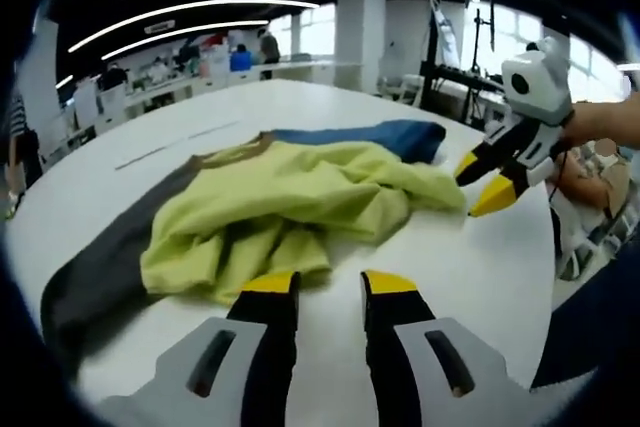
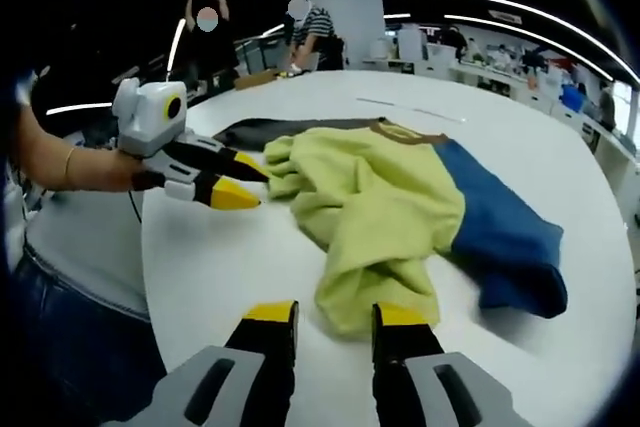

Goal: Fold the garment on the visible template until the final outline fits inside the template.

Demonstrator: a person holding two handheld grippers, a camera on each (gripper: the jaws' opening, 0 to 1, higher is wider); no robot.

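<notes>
- The crumpled garment (image 1: 290,202) covers any template; no outline can be made out on the surface (image 1: 480,267).
- Both hand-held grippers' bodies are cut off at the bottom edge.

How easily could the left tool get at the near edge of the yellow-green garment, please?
Probably easily: the left tool is open just short of the garment, with bare table between and nothing in the way.

Crumpled garment on the desk, a claw at either end

The garment (image 1: 290,202) lies bunched on the desk (image 1: 480,277). In the left gripper view the left claw (image 1: 330,287) sits just before its near hem, the right claw (image 1: 487,182) beside its right edge; people stand behind the desk's far rim.
</notes>
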